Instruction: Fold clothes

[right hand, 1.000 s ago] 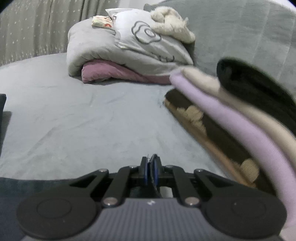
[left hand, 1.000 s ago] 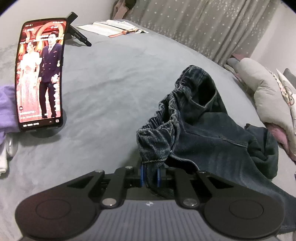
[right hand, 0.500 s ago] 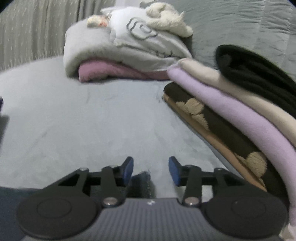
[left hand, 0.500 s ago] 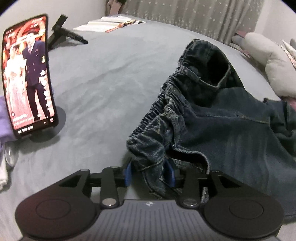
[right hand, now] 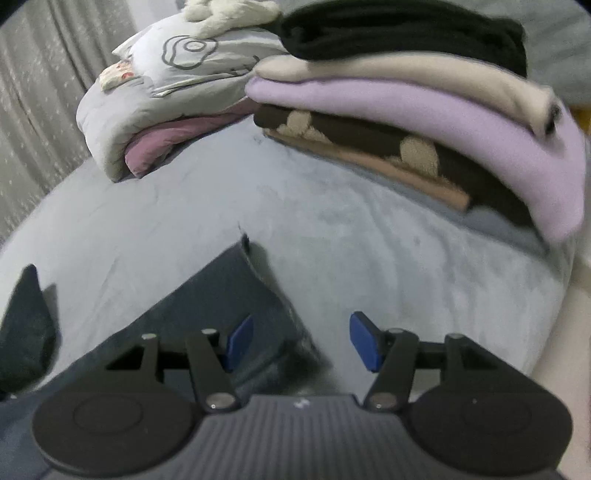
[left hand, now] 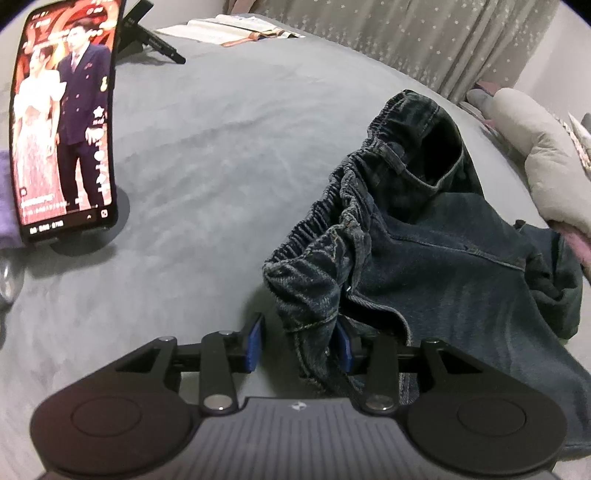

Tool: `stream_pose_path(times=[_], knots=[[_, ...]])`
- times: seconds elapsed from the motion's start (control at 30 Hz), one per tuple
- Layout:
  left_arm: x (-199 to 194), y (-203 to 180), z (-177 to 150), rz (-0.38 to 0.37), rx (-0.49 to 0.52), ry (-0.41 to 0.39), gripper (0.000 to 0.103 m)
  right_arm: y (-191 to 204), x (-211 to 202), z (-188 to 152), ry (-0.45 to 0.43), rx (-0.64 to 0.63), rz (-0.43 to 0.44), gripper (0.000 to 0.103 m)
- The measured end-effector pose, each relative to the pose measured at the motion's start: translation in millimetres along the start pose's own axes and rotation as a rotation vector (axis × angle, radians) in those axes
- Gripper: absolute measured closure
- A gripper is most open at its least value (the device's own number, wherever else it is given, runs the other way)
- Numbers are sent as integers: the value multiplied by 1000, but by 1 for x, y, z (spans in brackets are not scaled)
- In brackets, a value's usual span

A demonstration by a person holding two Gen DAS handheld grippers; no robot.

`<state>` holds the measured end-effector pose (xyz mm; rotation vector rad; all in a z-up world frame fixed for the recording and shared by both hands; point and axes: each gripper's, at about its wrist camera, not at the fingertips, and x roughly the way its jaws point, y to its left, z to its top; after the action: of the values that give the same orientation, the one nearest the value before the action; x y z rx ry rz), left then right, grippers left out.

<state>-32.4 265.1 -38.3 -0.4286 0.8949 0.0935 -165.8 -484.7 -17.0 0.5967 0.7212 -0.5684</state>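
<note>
Dark blue jeans (left hand: 443, 258) lie crumpled on the grey bed (left hand: 203, 147), their elastic waistband (left hand: 332, 236) bunched toward me. My left gripper (left hand: 298, 345) is open around a fold of that waistband. The left pad stands clear of the cloth and the right pad is at its edge. In the right wrist view a flat end of the jeans (right hand: 221, 295) runs under my right gripper (right hand: 301, 345), which is open, its blue pads wide apart above the fabric and the sheet.
A phone on a stand (left hand: 62, 125) plays video at the left. A stack of folded clothes (right hand: 424, 122) and a grey quilt pile (right hand: 166, 92) sit ahead of the right gripper. Papers (left hand: 236, 31) and a curtain (left hand: 406, 37) are behind.
Both grippers went from shut on the jeans to open, letting the fabric go. The right gripper has rolled and shifted sideways, so the folded stack now sits higher and to the right.
</note>
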Motion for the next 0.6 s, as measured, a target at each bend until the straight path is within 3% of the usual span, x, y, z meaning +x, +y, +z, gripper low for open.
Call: stream_pose_path(times=[0.17,0.3,0.33,0.37,0.43,0.6], knots=[[-1,8,-3,-32,-38,-6,64,-4,11,-10,78,107,148,62],[0,16,-3,-64,-93,-15,67,-1,22,-11,88,145,158,64],[0,19,-4,-83,-114,-20,79,-1,25,-11,87,154,161,71],[0,22,-5,-121,-141,-18,87,0,27,-11,80,152,154,87],[-2,26,-5,-157,-185,-20,90,-1,29,-10,73,156,147,96],[-18,44,0,-309,-322,-29,92,-1,5,-8,-22,153,197,98]])
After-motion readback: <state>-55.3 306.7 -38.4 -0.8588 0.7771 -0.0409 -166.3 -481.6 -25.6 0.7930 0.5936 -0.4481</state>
